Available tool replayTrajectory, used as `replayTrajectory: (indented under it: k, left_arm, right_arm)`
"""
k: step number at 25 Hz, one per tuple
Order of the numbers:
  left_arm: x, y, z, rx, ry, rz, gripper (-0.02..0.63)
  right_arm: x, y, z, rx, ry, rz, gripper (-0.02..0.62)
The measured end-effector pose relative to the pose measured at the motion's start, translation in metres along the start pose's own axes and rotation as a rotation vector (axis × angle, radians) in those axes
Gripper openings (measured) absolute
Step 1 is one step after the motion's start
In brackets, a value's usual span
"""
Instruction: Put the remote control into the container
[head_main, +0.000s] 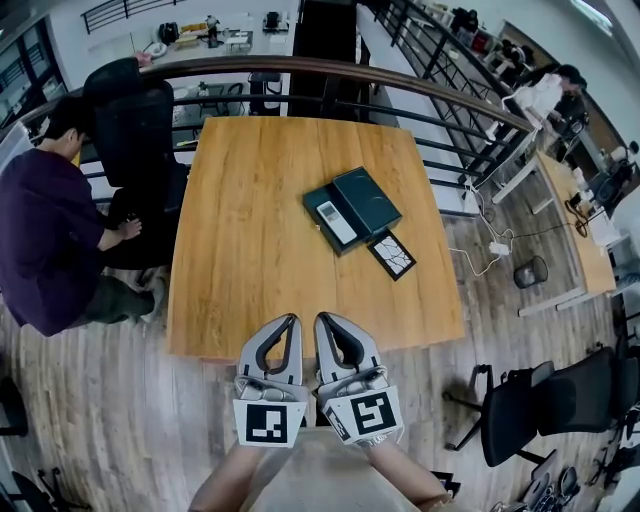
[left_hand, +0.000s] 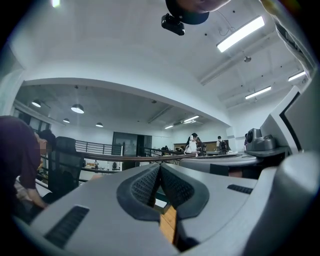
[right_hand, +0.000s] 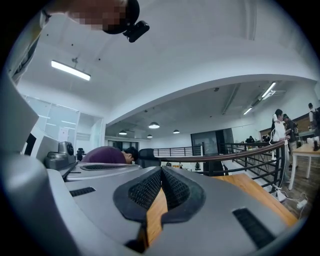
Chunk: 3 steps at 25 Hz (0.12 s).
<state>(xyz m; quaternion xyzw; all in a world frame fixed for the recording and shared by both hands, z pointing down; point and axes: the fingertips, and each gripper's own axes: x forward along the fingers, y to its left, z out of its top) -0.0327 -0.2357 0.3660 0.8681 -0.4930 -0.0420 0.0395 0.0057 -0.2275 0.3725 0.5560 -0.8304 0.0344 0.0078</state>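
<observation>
Left gripper (head_main: 291, 322) and right gripper (head_main: 323, 321), lower centre of the head view, side by side at the near edge of the table (head_main: 250, 230). Both are clenched, tips meeting, with nothing between. Right of centre is a dark green box (head_main: 367, 198), with the white remote control (head_main: 336, 222) lying on its left part. A patterned card (head_main: 391, 255) lies just beside.

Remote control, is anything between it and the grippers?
No, head view shows only bare table between the remote control and the left gripper and right gripper.
</observation>
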Motion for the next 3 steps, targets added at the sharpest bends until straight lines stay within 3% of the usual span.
replayTrajectory:
  k: [3]
  left_arm:
    - [-0.0003,0.0067,-0.0003,-0.002,-0.001,0.014,0.012]
  right_arm:
    - [0.004,0.0045,-0.003,-0.008,0.009,0.003,0.018]
